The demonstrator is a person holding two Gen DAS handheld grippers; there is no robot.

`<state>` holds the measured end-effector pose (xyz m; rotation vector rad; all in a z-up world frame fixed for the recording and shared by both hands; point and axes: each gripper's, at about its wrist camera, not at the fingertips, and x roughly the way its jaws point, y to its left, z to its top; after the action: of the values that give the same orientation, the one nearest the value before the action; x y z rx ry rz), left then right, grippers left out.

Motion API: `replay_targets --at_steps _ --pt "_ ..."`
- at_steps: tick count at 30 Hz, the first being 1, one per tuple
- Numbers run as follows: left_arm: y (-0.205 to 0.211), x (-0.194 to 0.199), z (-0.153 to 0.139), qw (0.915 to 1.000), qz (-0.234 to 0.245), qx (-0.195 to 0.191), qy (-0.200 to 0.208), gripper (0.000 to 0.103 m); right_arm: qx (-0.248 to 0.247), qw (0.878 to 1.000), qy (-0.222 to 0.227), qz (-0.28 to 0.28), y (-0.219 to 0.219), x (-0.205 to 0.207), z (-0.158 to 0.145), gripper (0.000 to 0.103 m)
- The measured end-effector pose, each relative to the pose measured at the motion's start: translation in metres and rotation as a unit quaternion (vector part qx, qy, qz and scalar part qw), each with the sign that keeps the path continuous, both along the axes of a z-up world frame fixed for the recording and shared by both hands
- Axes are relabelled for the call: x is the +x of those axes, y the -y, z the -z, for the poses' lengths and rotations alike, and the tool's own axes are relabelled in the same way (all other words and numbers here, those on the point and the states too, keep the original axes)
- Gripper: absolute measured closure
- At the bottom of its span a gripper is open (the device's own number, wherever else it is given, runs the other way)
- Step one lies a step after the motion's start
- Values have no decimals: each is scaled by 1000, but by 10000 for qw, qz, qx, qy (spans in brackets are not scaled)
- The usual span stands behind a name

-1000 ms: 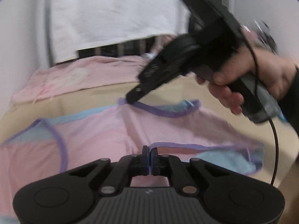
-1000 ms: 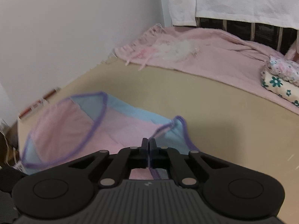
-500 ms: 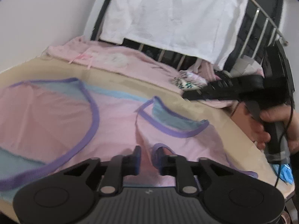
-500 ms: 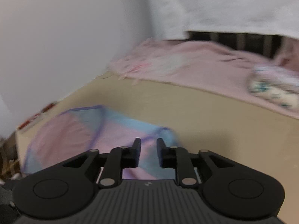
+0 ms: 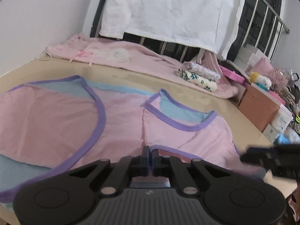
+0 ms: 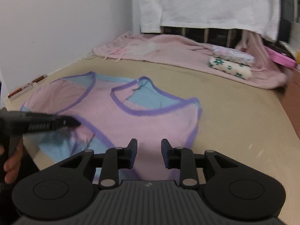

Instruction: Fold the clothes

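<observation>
A pink sleeveless knit garment with purple binding and light-blue inner panels [image 5: 120, 120] lies spread flat on the smooth beige bed surface [image 5: 221, 105], near its front edge and toward the left-hand wall. The fabric looks soft and finely ribbed; the binding traces curved armholes and a scooped neckline, and the blue lining shows through those openings.

The left hand-held gripper [image 5: 149, 157] has its two black fingers pressed almost together, with a thin fold of the garment's purple-edged hem pinched between the tips at the front edge. From the right wrist view its black ridged finger [image 6: 46, 123] lies over the garment's lower left part, where the cloth is rumpled and blurred. A hand [image 6: 11, 165] grips its handle at the frame's left edge.

The right hand-held gripper [image 6: 149, 150] stands with its fingers wide apart, holding nothing, above the garment's front hem.

Along the far edge of the bed a fuzzy pale-pink blanket [image 5: 131, 56] lies crumpled, with a stack of folded floral-print cloths [image 6: 231, 63] resting on it. A white cotton sheet [image 5: 168, 9] hangs over the metal-railed headboard [image 5: 262, 15]. Beyond the right edge of the bed stand a brown cardboard box [image 5: 258, 110] and white cartons whose printing is too small to read.
</observation>
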<state>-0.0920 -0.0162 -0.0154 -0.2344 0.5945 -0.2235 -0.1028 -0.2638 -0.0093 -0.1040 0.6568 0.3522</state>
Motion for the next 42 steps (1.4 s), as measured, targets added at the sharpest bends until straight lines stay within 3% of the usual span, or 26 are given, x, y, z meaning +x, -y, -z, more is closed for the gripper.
replay_targets --at_steps 6,9,12,16,19,21,24,26,28,32,33,34,37,41,42 --pt "-3 -13 -2 9985 -388 -214 332 101 -244 9996 56 141 -6 -27 20 77" --pt "-4 -15 -3 9978 -503 -252 353 101 -154 9999 -18 13 -9 -28 22 76" --pt "-1 -17 -3 9989 -314 -196 301 101 172 9997 154 44 1 -29 11 76" --pt "4 -28 -2 9979 -365 61 540 101 988 9920 284 739 38 9 -4 75" --pt "-3 -29 1 9984 -423 24 372 100 1150 9871 -95 1113 57 65 4 75" --pt "-11 -31 -1 9985 -435 -56 325 95 1086 9882 -231 1058 56 91 8 84" --pt "-16 -28 -24 9987 -259 25 429 93 989 9893 -435 976 53 130 14 88" --pt "10 5 -29 9996 182 123 199 86 993 9897 -441 927 52 131 15 88" --pt "35 38 -34 9978 623 221 -32 69 998 9901 -447 878 51 132 16 88" --pt "85 104 -44 9866 1500 415 -492 71 1193 9860 -525 1040 58 133 24 96" --pt "98 120 -47 9822 1717 463 -606 71 1308 9838 -546 1102 60 133 26 98" --pt "110 137 -49 9772 1933 511 -720 81 1421 9814 -566 1162 63 134 28 98" --pt "146 183 -55 9601 2511 620 -1064 81 1517 9807 -482 1135 63 130 28 99" --pt "159 208 -34 9579 2403 464 -1498 83 1500 9824 -447 1019 60 130 31 99" --pt "161 211 -30 9587 2348 494 -1526 93 1521 9823 -445 994 60 130 31 99"
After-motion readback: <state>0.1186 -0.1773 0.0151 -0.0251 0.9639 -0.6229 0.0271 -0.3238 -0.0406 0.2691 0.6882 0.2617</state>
